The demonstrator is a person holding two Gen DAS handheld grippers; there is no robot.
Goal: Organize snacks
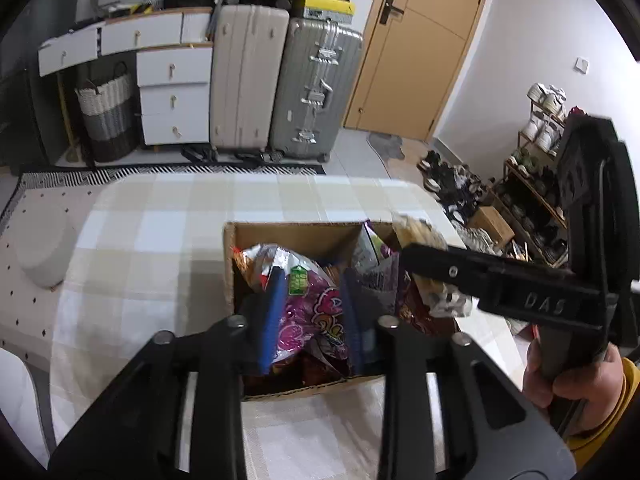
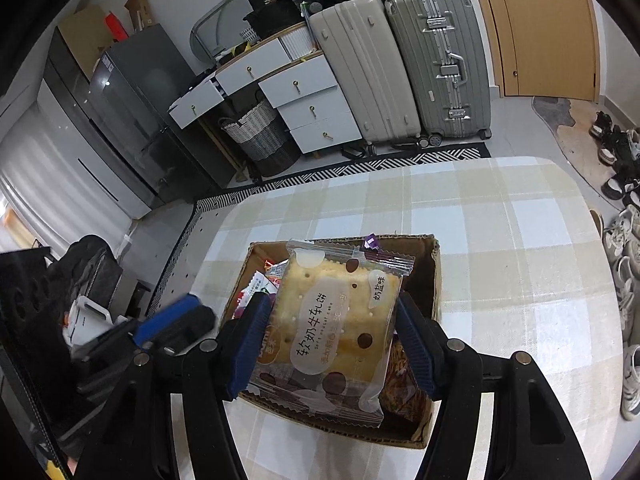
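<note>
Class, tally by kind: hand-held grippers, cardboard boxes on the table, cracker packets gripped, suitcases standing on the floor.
Grippers: 2, left gripper and right gripper
Cardboard box: 1
Cracker packet: 1
Suitcases: 2, beige suitcase and silver suitcase
Total: 6

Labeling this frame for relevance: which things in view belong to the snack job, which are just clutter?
Job: cardboard box of snacks; cracker packet held by right gripper; purple snack bag between the fingers of left gripper.

Clutter: suitcases, drawer unit, laundry basket, shoes.
</note>
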